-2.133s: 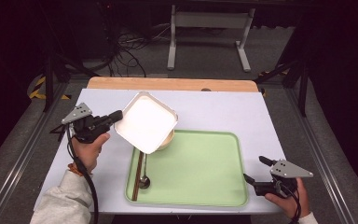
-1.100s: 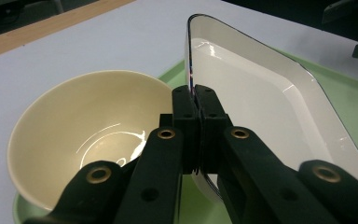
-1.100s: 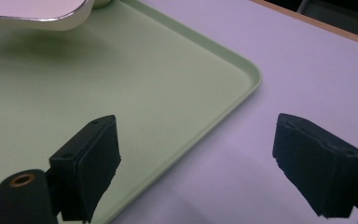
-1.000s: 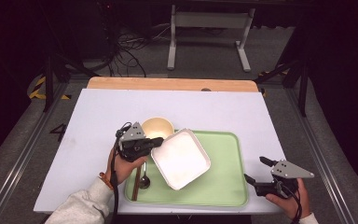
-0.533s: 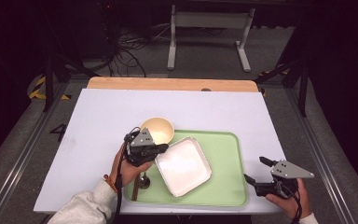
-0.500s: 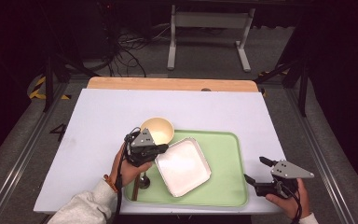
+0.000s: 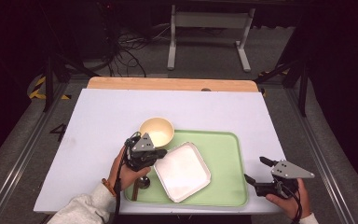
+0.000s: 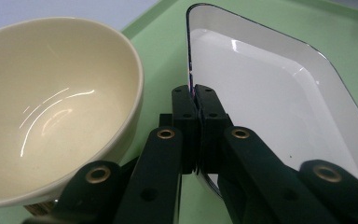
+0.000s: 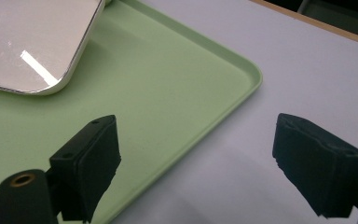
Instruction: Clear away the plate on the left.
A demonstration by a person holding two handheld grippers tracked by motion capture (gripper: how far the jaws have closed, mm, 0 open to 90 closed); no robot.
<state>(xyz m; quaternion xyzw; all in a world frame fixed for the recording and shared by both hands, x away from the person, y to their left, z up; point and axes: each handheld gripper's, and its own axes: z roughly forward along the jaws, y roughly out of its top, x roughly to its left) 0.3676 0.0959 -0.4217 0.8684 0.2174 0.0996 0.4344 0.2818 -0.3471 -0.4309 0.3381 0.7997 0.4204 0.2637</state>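
One dish (image 7: 182,171), one bowl (image 7: 156,132), one tray (image 7: 223,154)

A white tabletop (image 7: 98,126) has a wooden strip (image 7: 168,84) along its far edge. Beyond that edge, on the grey floor, stand a light metal frame (image 7: 209,28) and a tangle of dark cables (image 7: 126,44).

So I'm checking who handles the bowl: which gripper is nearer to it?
Left. The left gripper sits just beside the cream bowl, clamped on the white dish. The right gripper hovers open past the green tray's far corner.
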